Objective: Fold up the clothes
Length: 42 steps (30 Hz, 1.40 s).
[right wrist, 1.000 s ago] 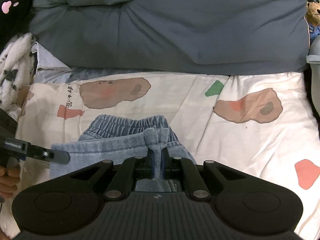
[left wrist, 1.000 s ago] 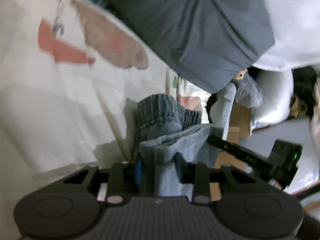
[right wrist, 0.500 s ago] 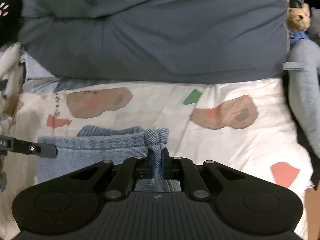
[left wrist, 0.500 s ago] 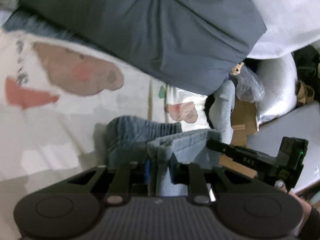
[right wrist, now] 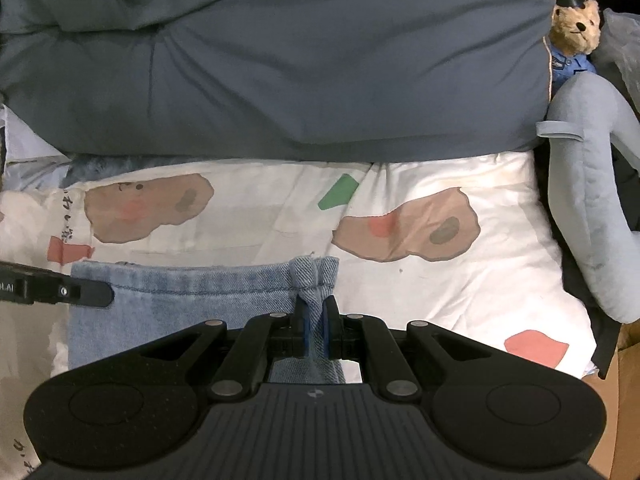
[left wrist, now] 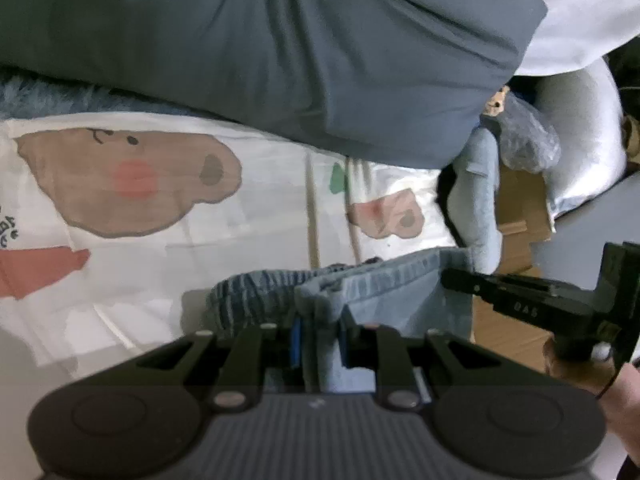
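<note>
Right gripper (right wrist: 316, 330) is pinched tight on a bunched corner of the denim shorts (right wrist: 188, 300), blue pads pressed against the cloth. Left gripper (left wrist: 320, 340) is clamped on the opposite corner, fabric gathered between its pads. The shorts lie low over the bed sheet (right wrist: 460, 292), its hem edge running level between the two grips. Beyond, the printed sheet runs up to a grey duvet (right wrist: 280, 80), with a teddy bear (right wrist: 576, 24) tucked at the far right.
</note>
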### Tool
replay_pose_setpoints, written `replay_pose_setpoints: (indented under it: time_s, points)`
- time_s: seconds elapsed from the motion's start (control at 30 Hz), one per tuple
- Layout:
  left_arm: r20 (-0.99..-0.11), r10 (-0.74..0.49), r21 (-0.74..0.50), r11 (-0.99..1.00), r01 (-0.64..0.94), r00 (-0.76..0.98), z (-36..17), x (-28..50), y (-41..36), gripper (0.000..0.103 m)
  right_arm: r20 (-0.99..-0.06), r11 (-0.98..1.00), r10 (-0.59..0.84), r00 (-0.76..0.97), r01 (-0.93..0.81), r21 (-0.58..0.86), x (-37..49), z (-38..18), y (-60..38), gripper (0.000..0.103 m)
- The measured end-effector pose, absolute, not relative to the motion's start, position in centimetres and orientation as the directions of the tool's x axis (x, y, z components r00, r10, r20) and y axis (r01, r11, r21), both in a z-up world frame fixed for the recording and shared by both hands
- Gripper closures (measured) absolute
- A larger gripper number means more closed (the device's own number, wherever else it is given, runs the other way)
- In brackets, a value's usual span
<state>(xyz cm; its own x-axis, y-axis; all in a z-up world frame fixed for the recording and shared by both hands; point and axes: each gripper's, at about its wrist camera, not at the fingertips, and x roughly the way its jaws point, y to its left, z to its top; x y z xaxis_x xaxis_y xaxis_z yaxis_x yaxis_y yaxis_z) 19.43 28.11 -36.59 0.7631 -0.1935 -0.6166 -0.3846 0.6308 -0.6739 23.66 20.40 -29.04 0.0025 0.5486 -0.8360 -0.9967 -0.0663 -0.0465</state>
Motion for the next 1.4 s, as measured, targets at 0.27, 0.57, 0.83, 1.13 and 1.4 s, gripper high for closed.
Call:
replay_pose_setpoints:
  time_s: [0.27,0.57,0.83,1.13,1.4]
  points:
    - [-0.640,-0.169,-0.645,0.648,-0.405,0.750,-37.0,19.8,28.7,0.084,-0.825,-0.004,0.564,0.033,-0.999,-0.042,23.2,-30.3,21.1,0.095]
    - [-0.687,-0.156,-0.573,0.717,-0.397,0.710,-34.9,19.7,28.2,0.077,-0.759,0.048,0.644,0.094,-0.995,-0.083,22.7,-28.9,18.7,0.071]
    - [-0.632,-0.073,-0.546,0.748,-0.376,0.772,-30.8,18.9,28.8,0.078,-0.751,-0.030,0.660,0.004,-0.999,-0.031,19.8,-29.2,17.3,0.071]
    - [-0.659,-0.082,-0.504,0.786,-0.358,0.748,-32.2,20.0,25.8,0.079,-0.748,-0.057,0.662,-0.053,-0.998,0.021,17.7,-31.4,17.5,0.072]
    - [-0.697,0.014,-0.387,0.834,-0.393,0.717,-33.5,20.9,23.7,0.079,-0.746,-0.053,0.661,-0.079,-0.997,0.059,16.8,-33.5,19.2,0.077]
